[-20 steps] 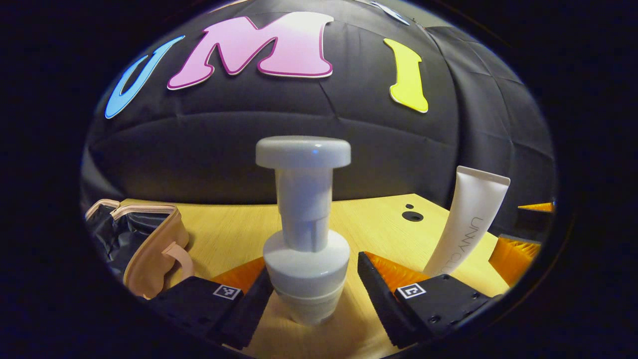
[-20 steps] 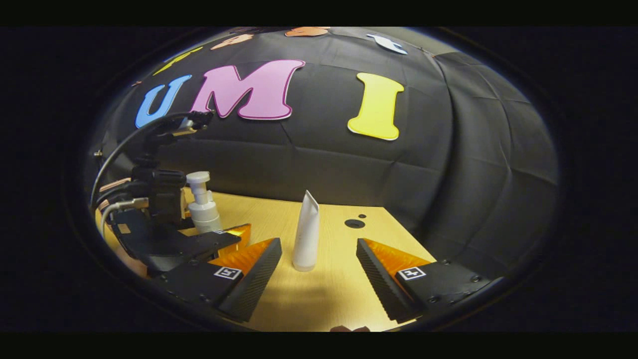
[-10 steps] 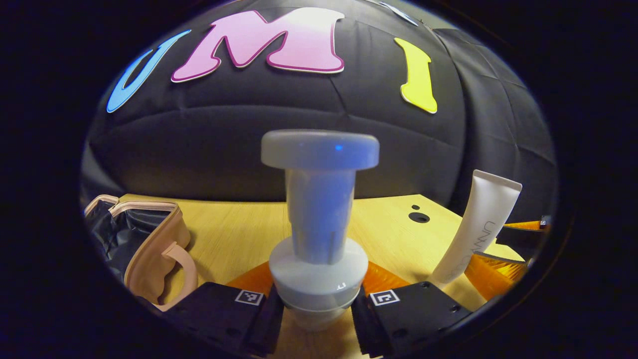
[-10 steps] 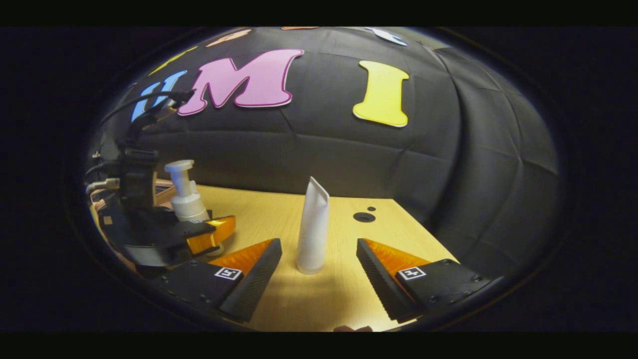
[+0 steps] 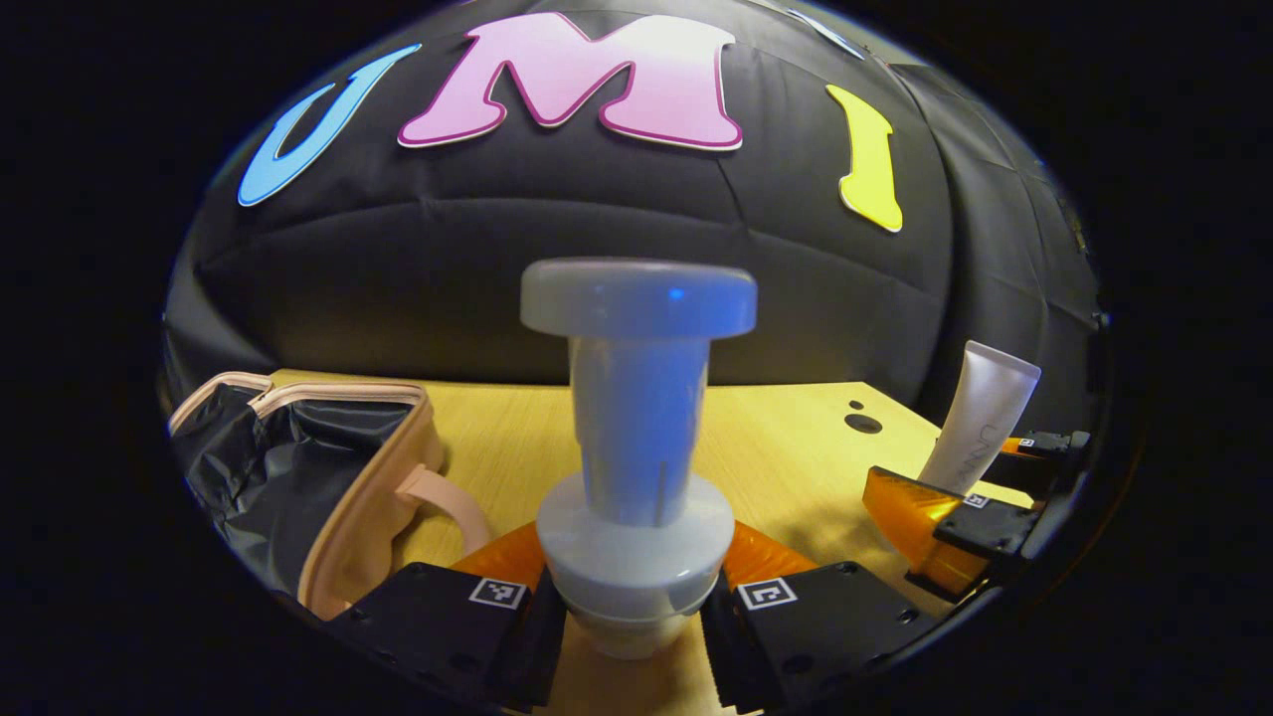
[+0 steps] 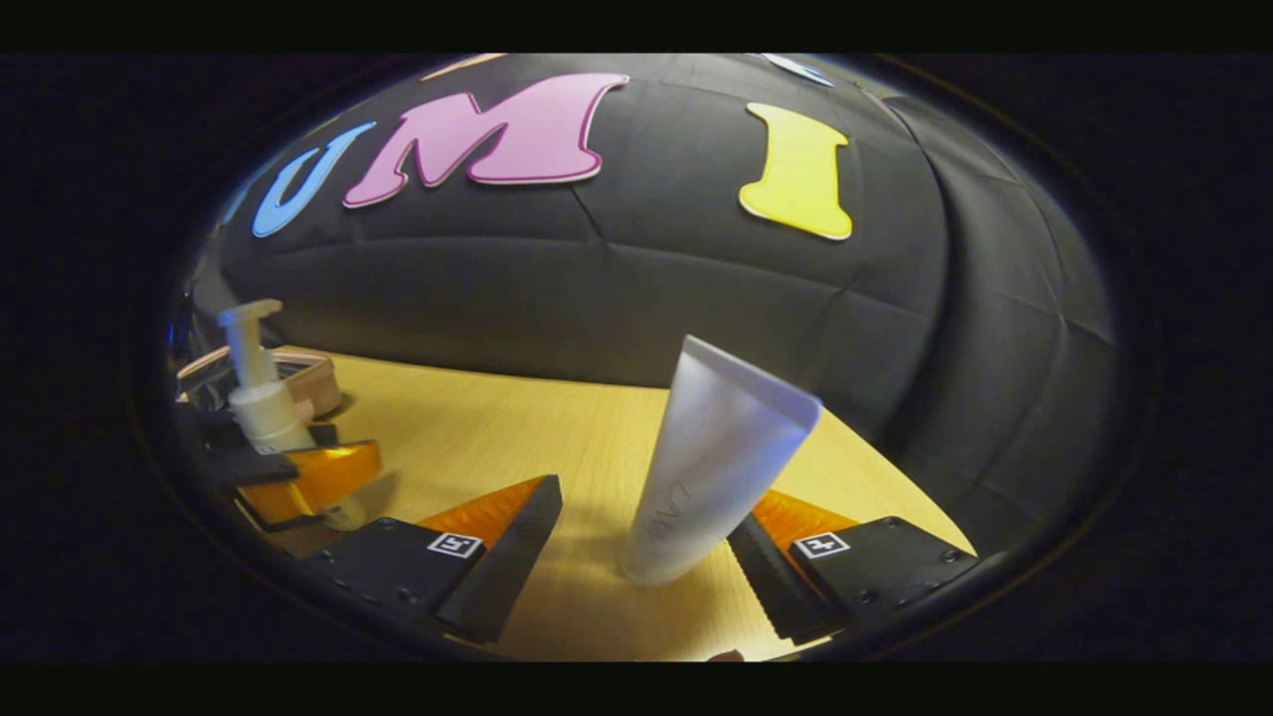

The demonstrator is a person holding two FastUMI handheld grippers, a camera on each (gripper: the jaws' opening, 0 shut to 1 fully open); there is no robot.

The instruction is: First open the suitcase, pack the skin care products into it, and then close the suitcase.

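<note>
Holding the pump bottle tight now, my left claw has both fingers pressed on its fat lower part. A second ago those fingers were wide apart with the bottle standing loose between them on the wooden table. Then they squeezed in. So I think the grab is done, and this bottle is ready to be carried over.

Off to the left of that claw sits the pink suitcase. Its lid is open and I can see the dark lining inside. It looks nearer than it did before, so I think my left claw has started turning toward it.

My right claw is open. The white tube stands between its fingers, leaning toward the right finger. It may be touching that finger, but I can't tell for sure. The left finger is apart from it. A second ago the tube was small and farther ahead of this claw. Now it is big and close, so the claw has moved up around it.

Next I should close the right claw on the tube, gently, because it leans and might tip.
</note>
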